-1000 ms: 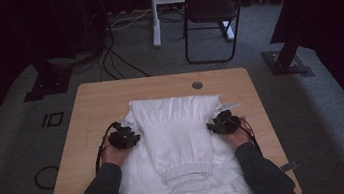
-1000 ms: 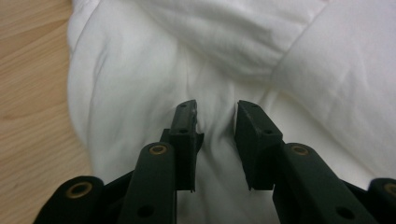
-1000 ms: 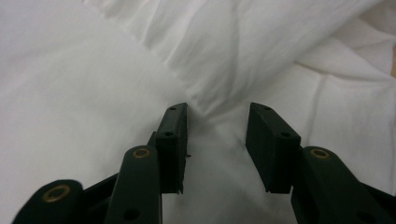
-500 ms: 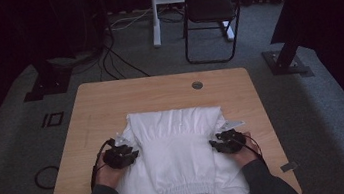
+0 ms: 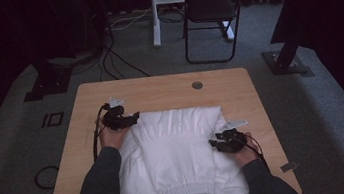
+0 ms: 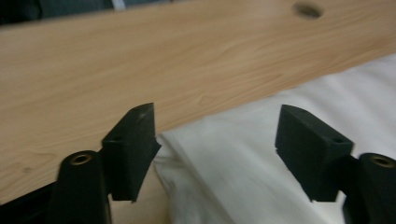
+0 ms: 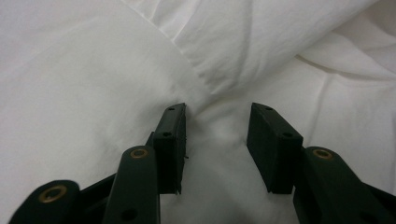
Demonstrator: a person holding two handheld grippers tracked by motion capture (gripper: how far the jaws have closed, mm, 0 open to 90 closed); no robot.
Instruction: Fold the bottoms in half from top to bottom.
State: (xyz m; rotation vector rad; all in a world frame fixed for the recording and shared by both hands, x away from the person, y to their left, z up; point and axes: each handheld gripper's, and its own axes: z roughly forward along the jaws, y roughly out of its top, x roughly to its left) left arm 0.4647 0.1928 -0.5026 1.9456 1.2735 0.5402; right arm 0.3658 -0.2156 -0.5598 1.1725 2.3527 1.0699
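White garment (image 5: 179, 151) lies on the near half of the wooden table (image 5: 158, 86), folded into a narrower stack, with its ribbed hem (image 5: 187, 192) toward the person. Its far fold edge runs straight across, about mid-table.

Change vs 0.5 s ago: the left gripper (image 5: 121, 119) has moved up to the far-left corner of the fold, and the far edge now looks squarer. The right gripper (image 5: 224, 143) has stayed roughly put, at the right edge of the stack.

Claw states:
- Left gripper (image 6: 217, 154): jaws wide apart, holding nothing. The fold's corner sits between them, with bare table just beyond.
- Right gripper (image 7: 215, 144): jaws part open, straddling a cloth ridge where 2 creases meet. Not clamped on it, no grip yet.

My read: the last fold has been laid and released, and the left side is being tidied or lined up for the next grab. The right looks set to pinch that ridge. Likely next is a fold across or a smoothing pass. Risk: pinching only the top layer would drag the stack apart.

Cable hole (image 5: 197, 85) is well clear of the cloth.
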